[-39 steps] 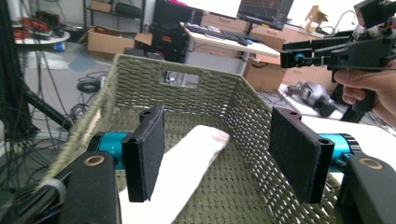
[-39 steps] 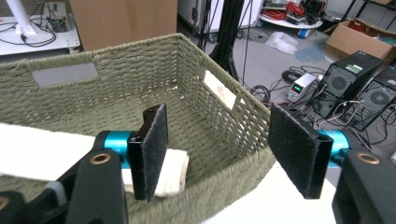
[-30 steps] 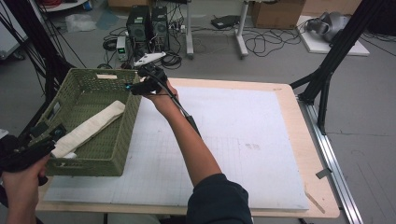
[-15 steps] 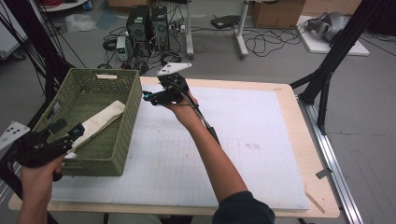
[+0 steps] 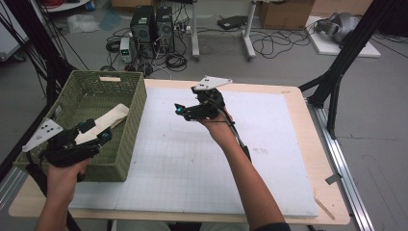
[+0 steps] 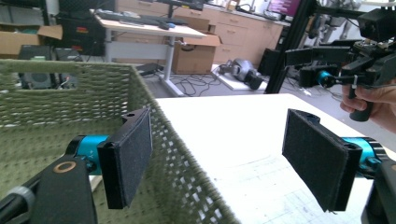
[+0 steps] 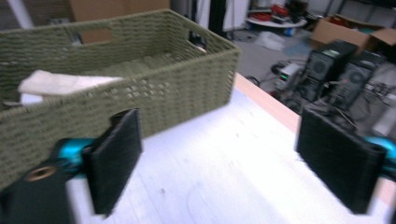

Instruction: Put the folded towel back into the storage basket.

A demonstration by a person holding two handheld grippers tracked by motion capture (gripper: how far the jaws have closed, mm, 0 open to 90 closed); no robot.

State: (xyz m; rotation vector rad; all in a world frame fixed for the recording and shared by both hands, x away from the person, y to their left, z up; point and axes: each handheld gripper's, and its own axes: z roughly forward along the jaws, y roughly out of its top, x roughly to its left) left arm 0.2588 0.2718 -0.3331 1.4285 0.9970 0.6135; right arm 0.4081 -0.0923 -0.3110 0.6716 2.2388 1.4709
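A green woven basket (image 5: 130, 103) stands on the left of the white mat (image 5: 192, 159), and a folded cream cloth (image 5: 108, 118) lies inside it. My left gripper (image 5: 97, 131) hovers over the basket's near right part; its jaws are open, have just been opening, and hold nothing. In the left gripper view (image 6: 219, 135) one jaw hangs over the basket (image 6: 56, 102) and the other over the mat. My right gripper (image 5: 182, 111) is above the mat, to the right of the basket, pointing at it. Its jaws (image 7: 219, 140) have just been opening and are empty. The cloth (image 7: 60, 84) lies behind the basket wall (image 7: 140, 98).
The wooden table (image 5: 317, 144) borders the mat on all sides. Beyond the far edge, computer towers (image 5: 151, 21) and cables sit on the floor. Black frame legs (image 5: 337, 77) rise at the right, and another set rises at the left. The right half of the mat is bare.
My right gripper has left the basket's far right corner and moved right over the mat. My left gripper has moved right, over the basket's near part. Both sets of jaws stand wider.
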